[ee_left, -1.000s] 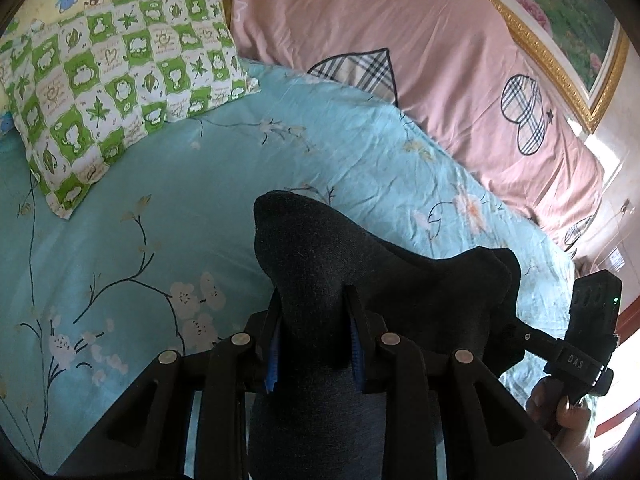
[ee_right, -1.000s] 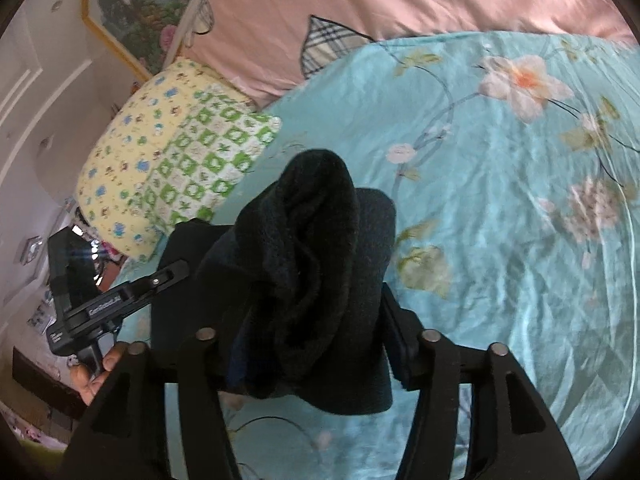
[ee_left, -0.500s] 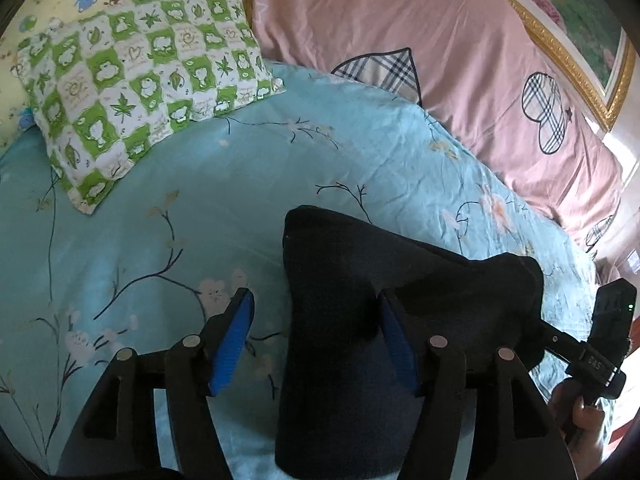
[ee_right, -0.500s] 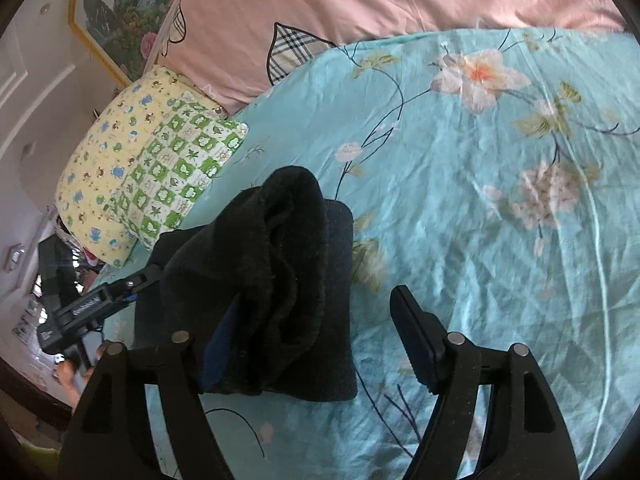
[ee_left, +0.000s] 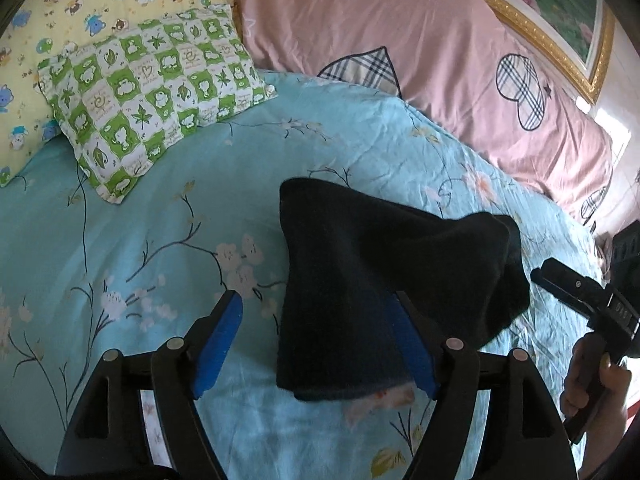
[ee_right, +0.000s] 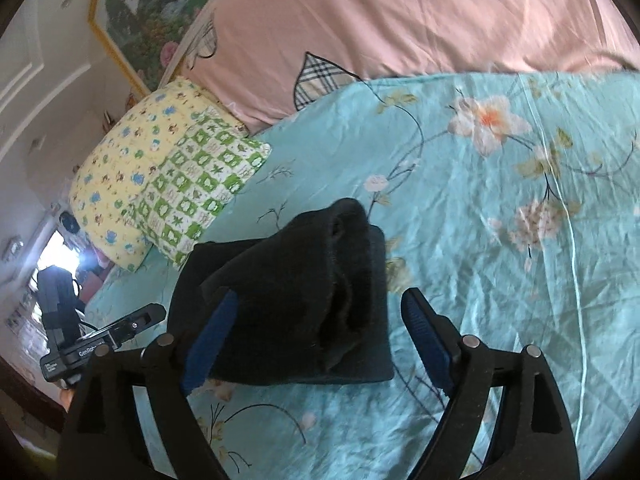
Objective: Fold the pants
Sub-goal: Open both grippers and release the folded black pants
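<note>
teal floral bedsheet (ee_left: 160, 208) | pants (ee_left: 360, 280) black, folded bundle | left claw (ee_left: 316, 328) wide | right claw (ee_right: 320, 320) wide

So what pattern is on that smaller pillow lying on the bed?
The smaller pillow has a green-and-white check with leaf and cartoon motifs, clearest in the left wrist view.

Folded pants (ee_left: 360, 280) on bedsheet (ee_left: 160, 240)

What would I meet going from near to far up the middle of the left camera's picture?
Left gripper, open → dark folded pants → blue flowered sheet → pink quilt.
</note>
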The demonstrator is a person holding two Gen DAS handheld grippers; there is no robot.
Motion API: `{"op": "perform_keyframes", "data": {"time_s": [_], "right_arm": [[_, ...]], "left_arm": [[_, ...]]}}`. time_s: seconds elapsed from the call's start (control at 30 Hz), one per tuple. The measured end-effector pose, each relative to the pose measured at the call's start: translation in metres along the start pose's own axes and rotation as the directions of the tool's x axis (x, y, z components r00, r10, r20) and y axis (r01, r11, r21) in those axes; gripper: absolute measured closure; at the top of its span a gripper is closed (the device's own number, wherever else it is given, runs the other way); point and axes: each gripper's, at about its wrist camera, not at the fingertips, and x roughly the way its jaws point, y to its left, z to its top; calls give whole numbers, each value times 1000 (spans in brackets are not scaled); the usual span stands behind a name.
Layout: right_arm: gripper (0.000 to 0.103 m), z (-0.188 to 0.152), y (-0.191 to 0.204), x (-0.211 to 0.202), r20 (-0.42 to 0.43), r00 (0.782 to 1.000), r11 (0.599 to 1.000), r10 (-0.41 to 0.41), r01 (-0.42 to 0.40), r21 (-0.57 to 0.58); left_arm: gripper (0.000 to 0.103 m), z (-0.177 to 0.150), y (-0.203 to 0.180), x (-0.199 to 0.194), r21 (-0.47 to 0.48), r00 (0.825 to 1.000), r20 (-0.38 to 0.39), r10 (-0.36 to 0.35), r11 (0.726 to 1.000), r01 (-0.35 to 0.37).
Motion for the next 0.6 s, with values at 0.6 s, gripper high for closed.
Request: {"op": "perform_keyframes", "data": {"time_s": [0.6], "right_arm": [[4, -39, 59, -27, 1, 998, 959, -67, 65, -276]], "left_arm": [[20, -31, -19, -27, 66, 995, 0, 103, 992, -103]]}}
